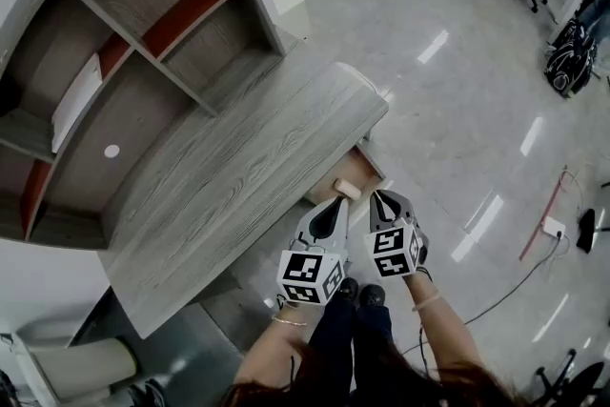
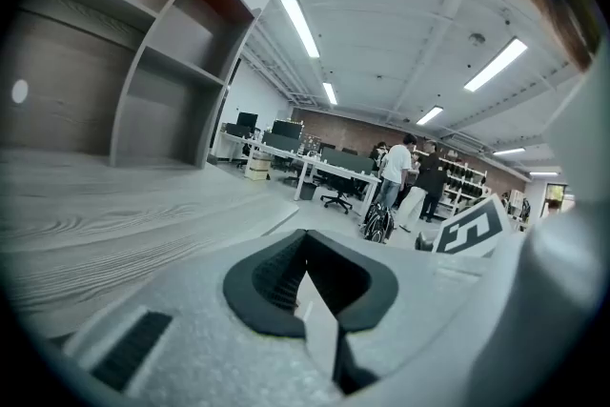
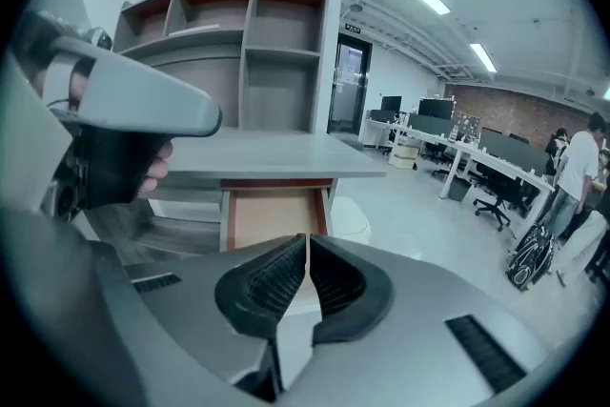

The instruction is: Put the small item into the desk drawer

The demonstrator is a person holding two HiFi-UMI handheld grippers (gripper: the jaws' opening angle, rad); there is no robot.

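The grey wood desk point(image 1: 229, 176) has its drawer point(image 1: 335, 174) pulled out at the right end, and the tan bottom shows. A small pale tan piece point(image 1: 348, 190) lies at the drawer's front edge; I cannot tell whether it is the item or part of the drawer. My left gripper point(image 1: 335, 205) and right gripper point(image 1: 376, 200) hang side by side just in front of the drawer. Both are shut with nothing between the pads. In the right gripper view the open drawer point(image 3: 274, 214) lies straight ahead beyond the shut right gripper point(image 3: 307, 243). The left gripper point(image 2: 305, 238) looks along the desk top point(image 2: 114, 205).
A shelf unit point(image 1: 124, 43) with red-backed compartments stands on the desk. A white bin point(image 1: 289, 3) sits beside the desk. Cables and a power strip point(image 1: 553, 226) lie on the shiny floor at the right. Office desks, chairs point(image 3: 496, 200) and people point(image 2: 396, 169) are farther off.
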